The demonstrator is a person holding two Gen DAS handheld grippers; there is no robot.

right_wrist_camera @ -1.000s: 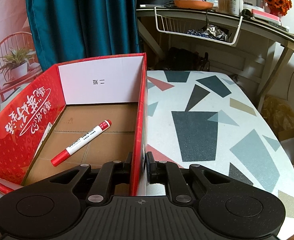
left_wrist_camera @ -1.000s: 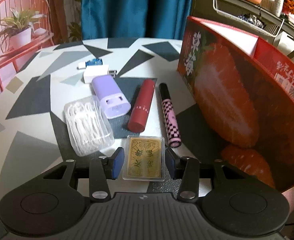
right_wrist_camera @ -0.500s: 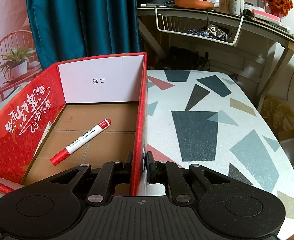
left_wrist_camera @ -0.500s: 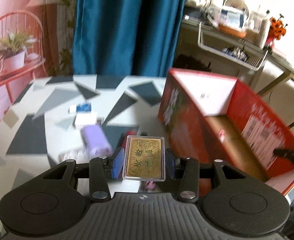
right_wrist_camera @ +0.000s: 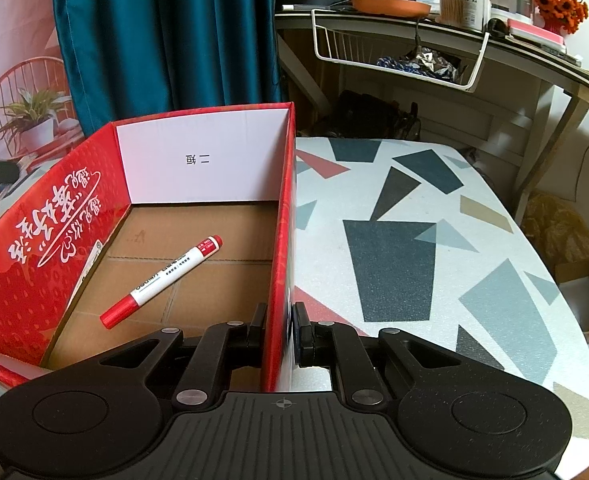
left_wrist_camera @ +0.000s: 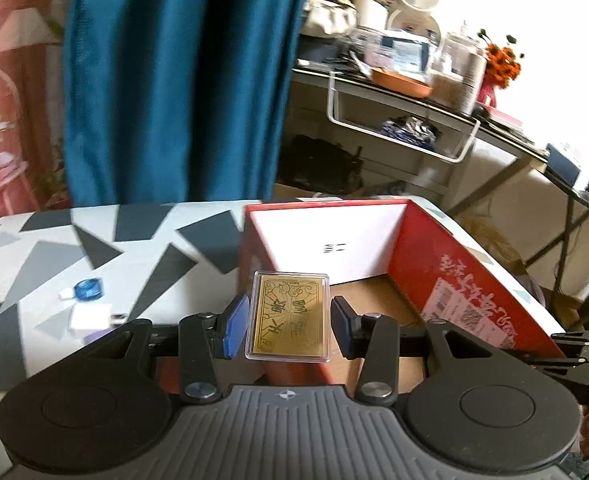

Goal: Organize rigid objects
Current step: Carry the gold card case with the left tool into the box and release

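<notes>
A gold card in a clear case [left_wrist_camera: 288, 316] is pinched between the blue pads of my left gripper [left_wrist_camera: 288, 328], which is shut on it. The card hangs in the air above the near left wall of the red strawberry box [left_wrist_camera: 434, 264]. My right gripper [right_wrist_camera: 280, 332] is shut on the box's right wall [right_wrist_camera: 282, 240], one finger inside and one outside. A red and white marker [right_wrist_camera: 162, 280] lies on the box's cardboard floor. In the left wrist view the marker is hidden.
The box stands on a table [right_wrist_camera: 394, 264] with a grey triangle pattern. A small blue item [left_wrist_camera: 89, 288] and a white adapter [left_wrist_camera: 90, 317] lie left of the box. A teal curtain [left_wrist_camera: 174, 80] and a cluttered shelf with a wire basket [right_wrist_camera: 398, 56] stand behind.
My left gripper lifted the gold card off the table and swung right, from the row of small items to above the box. The right gripper stayed on the box wall.
</notes>
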